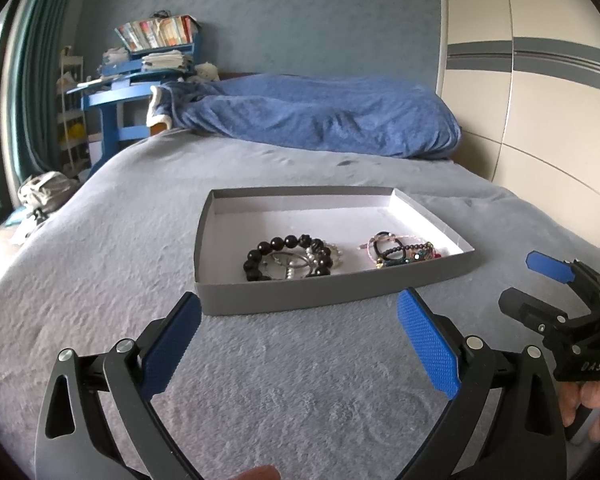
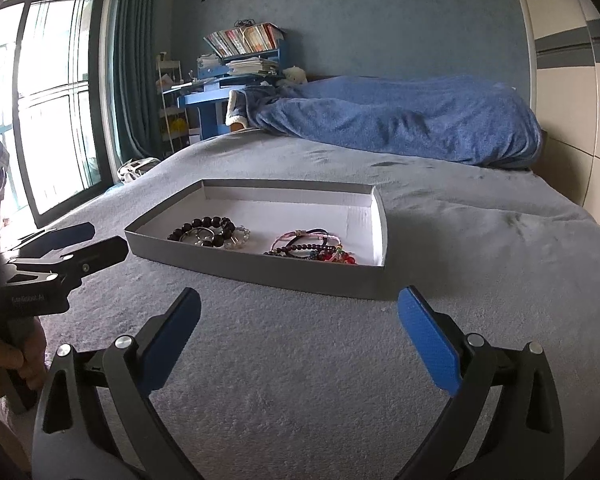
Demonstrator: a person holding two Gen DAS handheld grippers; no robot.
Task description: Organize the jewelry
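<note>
I have both tools over the grey bed cover (image 1: 100, 264), and neither has hold of anything. The left tool (image 1: 300, 344) stands wide open, its blue pads spread far apart with only bare cover between them. The right tool (image 2: 300, 344) is spread just as wide and is just as empty.

From the left wrist view, the shallow grey box lid (image 1: 324, 292) lies at 12 o'clock, just beyond the fingertips, flat on the bed. Inside it, toward the near wall, sit two heaps of jewelry. The black bead bracelet (image 1: 284, 258) is at about 11 o'clock within the lid, curled around some silvery and pearl-like pieces (I cannot tell those apart). At about 1 o'clock lies the tangle of coloured bracelets (image 1: 404, 252), pink cords and dark small beads mixed together, near the lid's right wall. The two heaps are apart, with white floor of the lid between them.

In that same view the right tool (image 1: 540, 280) shows at 3 o'clock, off the lid's right corner, with a hand (image 1: 592, 400) on its grip. From the right wrist view the left tool (image 2: 84, 240) shows at 9 o'clock, its fingertips just beside the lid's (image 2: 260, 272) left corner.

At the far end of the bed lies a rumpled blue blanket (image 1: 320, 120).
</note>
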